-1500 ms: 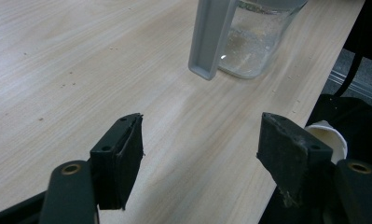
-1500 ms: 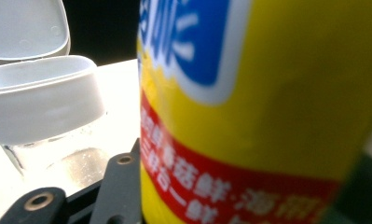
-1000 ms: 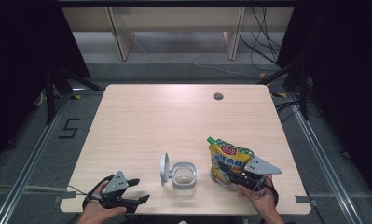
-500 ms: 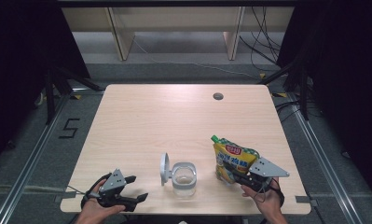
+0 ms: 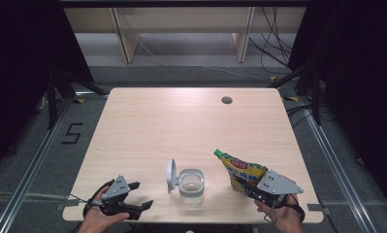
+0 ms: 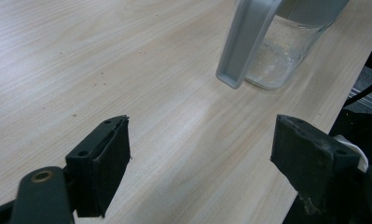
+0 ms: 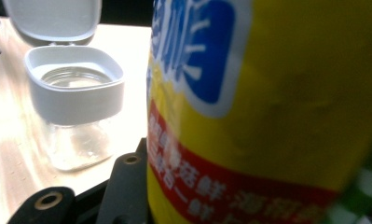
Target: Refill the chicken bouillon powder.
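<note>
With the right gripper (image 5: 253, 187) clamped on the yellow pouch (image 5: 242, 170) at lower right, the person would best tilt its green spout (image 5: 219, 154) squarely over the open glass jar (image 5: 191, 185) at bottom centre, while the left gripper (image 5: 141, 195), jaws spread empty, steadies it.

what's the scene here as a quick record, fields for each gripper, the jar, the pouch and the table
left gripper: open, jaws wide apart, holding nothing, low at the table's near left corner
right gripper: shut on the yellow pouch, near right side of the table
yellow pouch: tilted, green cap pointing up and left toward the jar
glass jar: upright on the table, grey flip lid open
table: light wood, round hole near the far right edge
</note>
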A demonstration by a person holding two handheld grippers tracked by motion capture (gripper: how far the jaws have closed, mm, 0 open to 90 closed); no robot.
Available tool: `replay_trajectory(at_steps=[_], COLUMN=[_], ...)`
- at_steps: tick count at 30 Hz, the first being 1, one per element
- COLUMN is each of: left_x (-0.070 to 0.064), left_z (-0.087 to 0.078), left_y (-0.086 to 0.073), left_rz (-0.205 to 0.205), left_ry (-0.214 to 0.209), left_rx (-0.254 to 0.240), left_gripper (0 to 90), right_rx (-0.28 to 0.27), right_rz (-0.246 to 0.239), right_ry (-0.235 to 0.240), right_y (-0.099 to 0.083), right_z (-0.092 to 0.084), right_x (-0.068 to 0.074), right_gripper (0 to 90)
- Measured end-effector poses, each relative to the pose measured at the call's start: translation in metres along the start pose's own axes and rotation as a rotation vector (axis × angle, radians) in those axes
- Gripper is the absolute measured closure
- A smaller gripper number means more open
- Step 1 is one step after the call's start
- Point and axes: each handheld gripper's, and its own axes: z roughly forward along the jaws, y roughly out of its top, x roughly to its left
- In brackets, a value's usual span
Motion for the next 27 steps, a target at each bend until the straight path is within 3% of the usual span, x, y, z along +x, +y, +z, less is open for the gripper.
replay_trajectory(at_steps=[4,8,9,13,14,15,16,19,20,21,24,27], left_x=[0.0,0.003,0.002,0.001,0.003,0.002,0.002,0.003,0.004,0.001,0.001,0.001], left_z=[0.0,0.0,0.002,0.001,0.001,0.002,0.001,0.001,0.001,0.003,0.002,0.002], left_y=[0.0,0.0,-0.001,-0.001,-0.001,-0.002,-0.001,-0.001,-0.001,-0.002,-0.001,-0.001], left_rz=[0.0,0.035,0.021,0.009,0.022,0.009,0.01,0.017,0.025,-0.012,0.005,0.003], left_ry=[0.004,0.001,-0.001,-0.001,-0.004,-0.004,-0.002,0.001,0.01,0.003,0.004,0.006], left_rx=[-0.001,0.009,-0.01,-0.007,-0.012,-0.023,-0.008,0.005,0.017,-0.005,0.005,0.019], left_gripper=[18.9,18.9,19.0,19.0,19.0,19.0,19.0,19.1,19.1,19.2,19.2,19.2], right_rx=[0.039,0.087,0.096,0.141,0.158,0.187,0.207,0.236,0.244,0.26,0.3,0.331], right_rz=[-0.078,-0.174,-0.185,-0.282,-0.31,-0.34,-0.408,-0.453,-0.492,-0.517,-0.655,-0.734], right_ry=[0.001,0.011,0.019,0.018,0.013,-0.008,-0.022,-0.031,-0.029,-0.051,-0.084,-0.09], right_y=[0.008,0.017,0.018,0.023,0.024,0.025,0.027,0.032,0.035,0.038,0.047,0.052], right_z=[-0.003,-0.005,-0.004,-0.002,-0.001,0.0,0.001,0.003,0.004,0.003,0.005,0.007], right_x=[0.009,0.02,0.024,0.032,0.034,0.036,0.036,0.039,0.039,0.04,0.04,0.042], right_gripper=[60.5,60.5,60.5,60.5,60.6,60.6,60.6,60.6,60.6,60.7,60.7,60.7])
